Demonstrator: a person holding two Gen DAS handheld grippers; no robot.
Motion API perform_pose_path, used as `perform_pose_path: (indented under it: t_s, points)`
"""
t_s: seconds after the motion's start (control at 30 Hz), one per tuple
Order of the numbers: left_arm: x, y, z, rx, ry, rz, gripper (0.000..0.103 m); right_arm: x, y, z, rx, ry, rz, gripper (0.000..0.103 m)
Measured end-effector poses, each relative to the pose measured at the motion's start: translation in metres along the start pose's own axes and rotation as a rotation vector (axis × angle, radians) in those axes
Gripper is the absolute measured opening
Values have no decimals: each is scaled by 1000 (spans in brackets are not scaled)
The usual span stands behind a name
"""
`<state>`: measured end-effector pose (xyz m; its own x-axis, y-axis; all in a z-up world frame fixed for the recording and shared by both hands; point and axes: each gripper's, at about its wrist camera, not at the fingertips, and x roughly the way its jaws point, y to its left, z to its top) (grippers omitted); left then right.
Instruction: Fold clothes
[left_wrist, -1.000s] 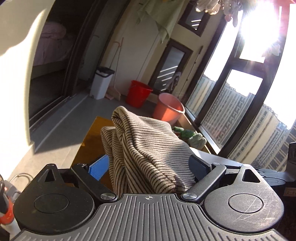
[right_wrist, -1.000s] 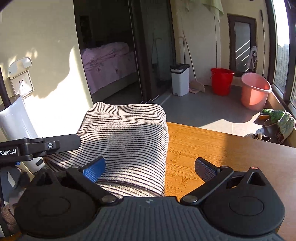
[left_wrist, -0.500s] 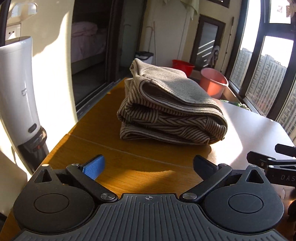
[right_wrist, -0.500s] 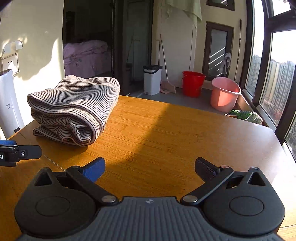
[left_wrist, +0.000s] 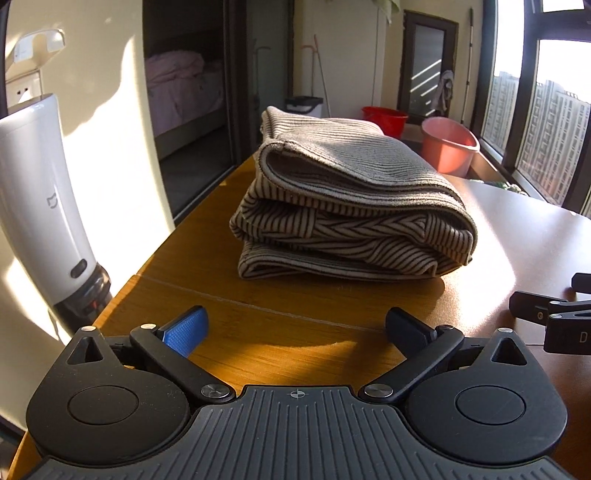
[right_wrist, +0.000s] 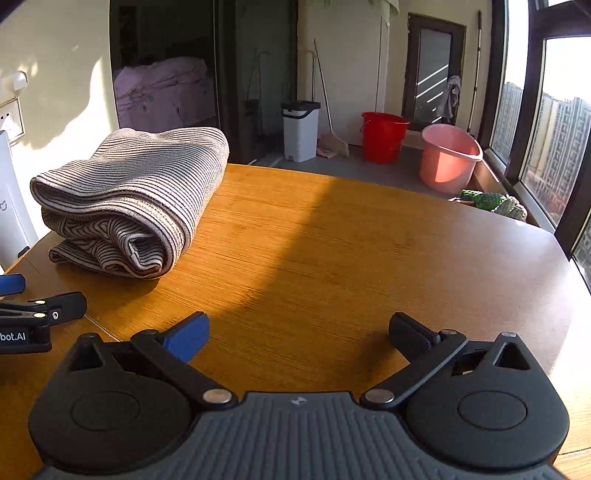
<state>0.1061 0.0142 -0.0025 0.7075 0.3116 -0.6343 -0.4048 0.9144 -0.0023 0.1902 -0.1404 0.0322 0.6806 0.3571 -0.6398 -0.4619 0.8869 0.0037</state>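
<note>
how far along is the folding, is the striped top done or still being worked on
Looks done: the striped garment lies folded in a compact stack on the wooden table. In hand: nothing; the left gripper and right gripper are both open, short of the stack. Left: no other clothes show on the table, so perhaps only tidying.

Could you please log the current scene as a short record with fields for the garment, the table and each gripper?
garment: striped garment, folded into a stacked bundle, lying on the table
table: wooden table, partly in sunlight
left gripper: left gripper, open, holding nothing, short of the garment
right gripper: right gripper, open, holding nothing, over bare wood
beyond table: red bucket, pink tub, white bin
</note>
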Motion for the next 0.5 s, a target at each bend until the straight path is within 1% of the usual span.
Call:
perform_pose_path:
  t_s: [0.17,0.37,0.5]
  points:
    - [-1,0,0,0,1,3,103,1,0,1,0,0,0,103]
    - [-8,-3,-4,-39,1,49,103,0,0,1,0,0,0,103]
    - [-8,-2,-3,-43,2,51,103,0,0,0,0,0,0,103]
